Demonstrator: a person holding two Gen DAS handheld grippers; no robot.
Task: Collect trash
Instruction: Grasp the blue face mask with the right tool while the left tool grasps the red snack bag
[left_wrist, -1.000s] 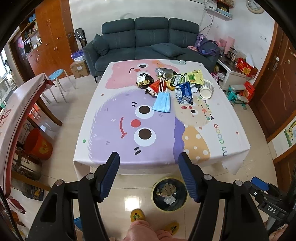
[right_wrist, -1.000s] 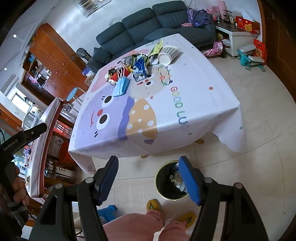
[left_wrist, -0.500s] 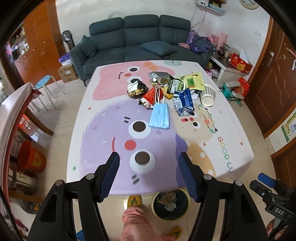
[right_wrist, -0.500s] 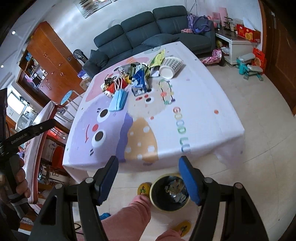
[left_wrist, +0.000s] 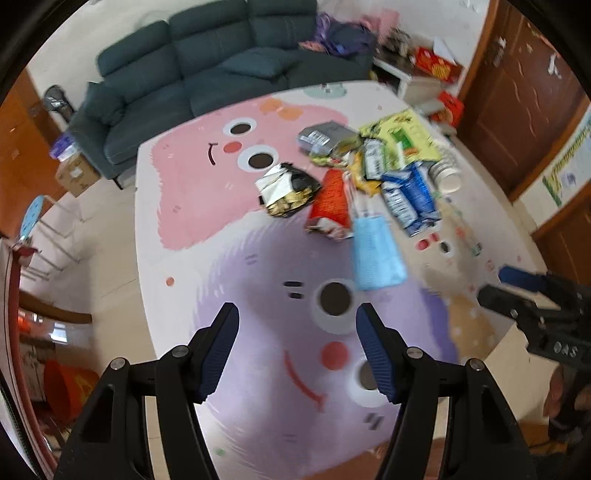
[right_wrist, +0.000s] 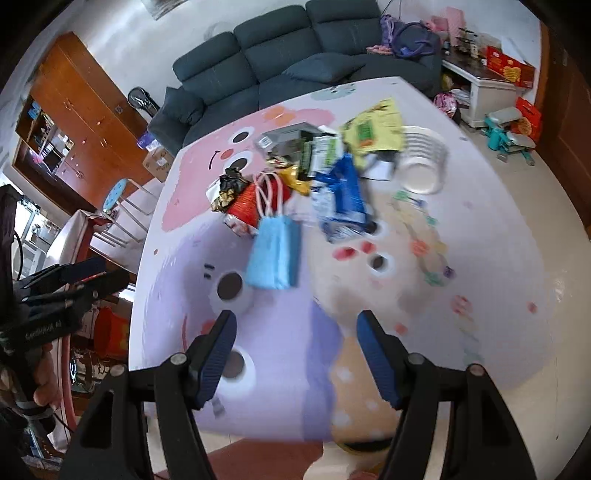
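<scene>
From the left wrist, the left claw (left_wrist: 297, 349) hangs spread and empty above the cartoon-print table (left_wrist: 192, 206), seemingly poised to pick, with the trash heap (left_wrist: 369, 177) ahead and slightly right: crinkled wrappers, a blue paper bag (left_wrist: 376, 254). From the right wrist, the right claw (right_wrist: 297, 354) is likewise spread and empty, the bag (right_wrist: 275, 254) just ahead, a ribbed paper cup (right_wrist: 423, 164) lying beyond to the right.
</scene>
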